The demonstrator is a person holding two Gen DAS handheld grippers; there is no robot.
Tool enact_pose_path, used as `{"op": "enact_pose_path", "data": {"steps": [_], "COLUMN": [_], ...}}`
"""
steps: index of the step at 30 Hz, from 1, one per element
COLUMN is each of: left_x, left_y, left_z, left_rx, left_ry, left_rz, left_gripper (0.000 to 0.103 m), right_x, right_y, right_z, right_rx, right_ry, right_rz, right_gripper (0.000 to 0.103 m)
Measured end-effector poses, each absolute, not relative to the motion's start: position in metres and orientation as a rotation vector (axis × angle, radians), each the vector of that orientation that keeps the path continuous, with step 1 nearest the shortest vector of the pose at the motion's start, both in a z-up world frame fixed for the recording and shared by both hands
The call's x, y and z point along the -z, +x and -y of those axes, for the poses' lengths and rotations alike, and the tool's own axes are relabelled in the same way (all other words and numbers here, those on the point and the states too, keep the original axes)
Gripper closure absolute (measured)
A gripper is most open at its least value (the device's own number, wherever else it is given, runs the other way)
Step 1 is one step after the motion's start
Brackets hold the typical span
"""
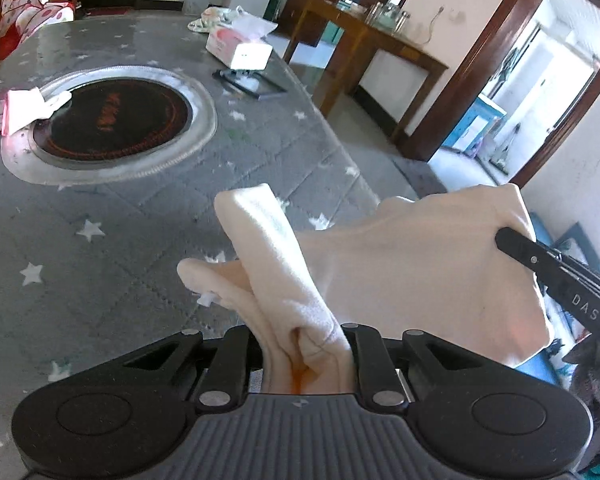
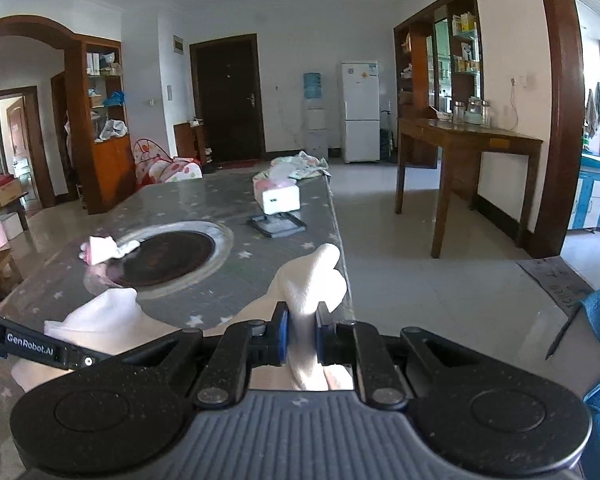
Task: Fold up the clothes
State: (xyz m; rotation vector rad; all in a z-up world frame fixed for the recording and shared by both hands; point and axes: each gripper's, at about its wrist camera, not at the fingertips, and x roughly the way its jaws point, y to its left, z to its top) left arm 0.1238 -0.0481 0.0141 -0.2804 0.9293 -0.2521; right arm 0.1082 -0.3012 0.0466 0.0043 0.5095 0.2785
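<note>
**Cream garment held up between both grippers over the near end of the table**

The left gripper (image 1: 304,344) is pinching a bunched fold of the cream garment (image 1: 400,272), the cloth squeezed between its jaws. The right gripper (image 2: 302,332) pinches another part of the same garment (image 2: 312,280), its blue pads pressed against the cloth. The fabric hangs stretched between them above the table's near edge, close to the right-hand edge. On the grey star-patterned table (image 1: 140,208), a round black hotplate (image 1: 112,120) sits mid-table, with folded pink and white clothes (image 1: 20,110) at its left rim. A tissue box (image 1: 240,50) stands towards the far end.
</note>
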Motion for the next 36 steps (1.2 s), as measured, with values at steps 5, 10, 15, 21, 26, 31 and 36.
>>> {"op": "enact_pose_path", "data": {"steps": [5, 10, 15, 21, 26, 31, 36], "left_x": [-0.01, -0.014, -0.01, 0.006, 0.014, 0.014, 0.011], "left_y": [0.128, 0.127, 0.129, 0.133, 0.135, 0.132, 0.129], "left_z": [0.065, 0.075, 0.079, 0.07, 0.062, 0.063, 0.06], "left_rx": [0.246, 0.226, 0.195, 0.146, 0.14, 0.134, 0.105], "left_ry": [-0.237, -0.205, -0.192, -0.203, -0.207, -0.137, -0.104], "left_rz": [-0.943, -0.929, -0.946, -0.999, -1.021, -1.014, -0.995], "left_gripper": [0.088, 0.087, 0.087, 0.083, 0.075, 0.058, 0.048], "right_x": [-0.024, -0.017, -0.015, 0.004, 0.001, -0.008, -0.011], "right_y": [0.106, 0.104, 0.107, 0.112, 0.113, 0.098, 0.084], "right_z": [0.316, 0.325, 0.33, 0.327, 0.338, 0.344, 0.341], "right_rx": [-0.255, -0.246, -0.25, -0.247, -0.207, -0.192, -0.203], "right_ry": [0.023, 0.035, 0.039, 0.032, 0.057, 0.081, 0.08], "right_rz": [-0.538, -0.533, -0.552, -0.599, -0.598, -0.567, -0.566], "right_gripper": [0.091, 0.091, 0.091, 0.091, 0.089, 0.082, 0.072]}}
